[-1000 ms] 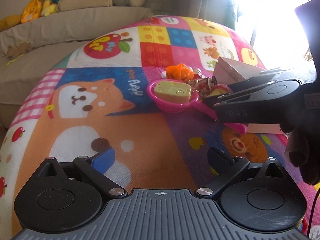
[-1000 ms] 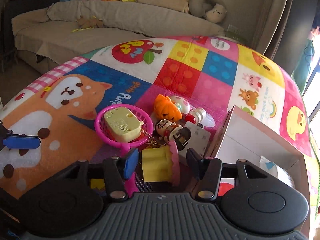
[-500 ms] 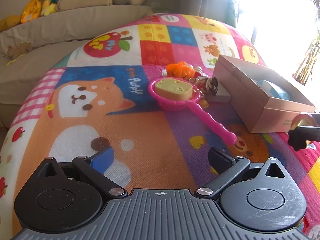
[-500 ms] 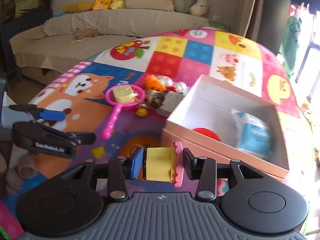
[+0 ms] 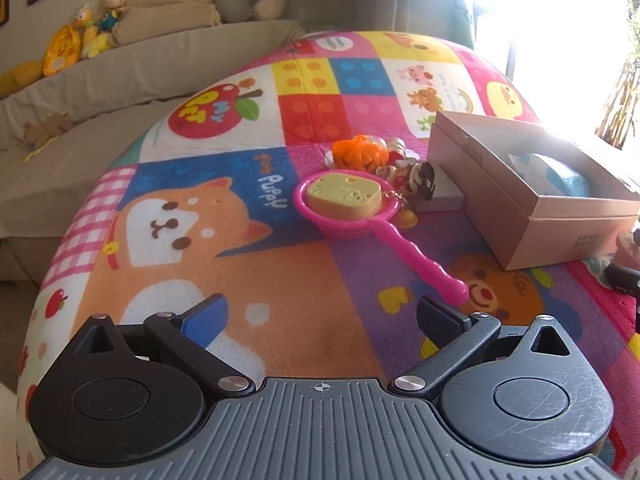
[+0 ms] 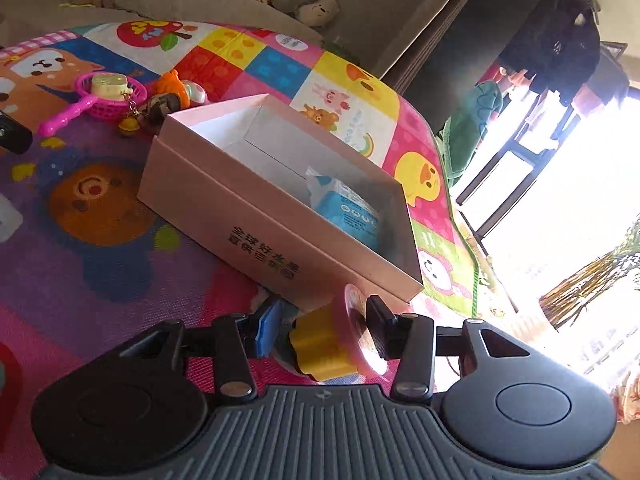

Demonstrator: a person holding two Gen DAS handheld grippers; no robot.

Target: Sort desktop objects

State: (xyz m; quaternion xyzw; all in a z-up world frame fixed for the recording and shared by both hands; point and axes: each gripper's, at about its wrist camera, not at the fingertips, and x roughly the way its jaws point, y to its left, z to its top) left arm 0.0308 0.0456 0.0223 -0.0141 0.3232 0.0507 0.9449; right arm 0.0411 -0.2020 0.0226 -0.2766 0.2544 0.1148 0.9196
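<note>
My right gripper [image 6: 320, 326] is shut on a yellow toy cake with a pink frilled top [image 6: 326, 350], held near the front corner of the open pink cardboard box [image 6: 256, 216]. A blue packet [image 6: 346, 214] lies inside the box. My left gripper [image 5: 320, 314] is open and empty above the play mat. The box also shows in the left wrist view [image 5: 532, 216]. A pink toy net [image 5: 360, 220] holds a pale yellow block [image 5: 344, 194]. An orange pumpkin toy [image 5: 360, 154] and small figures [image 5: 412, 174] lie behind it.
The colourful play mat [image 5: 280, 272] covers the surface. A beige sofa with plush toys [image 5: 100, 36] stands behind it. A bright window is to the right. The toy net and small toys also show in the right wrist view [image 6: 108, 98].
My right gripper has swung right with the toy cake, from in front of the box toward its near right corner, and tilted. The left gripper has stayed still and open.
</note>
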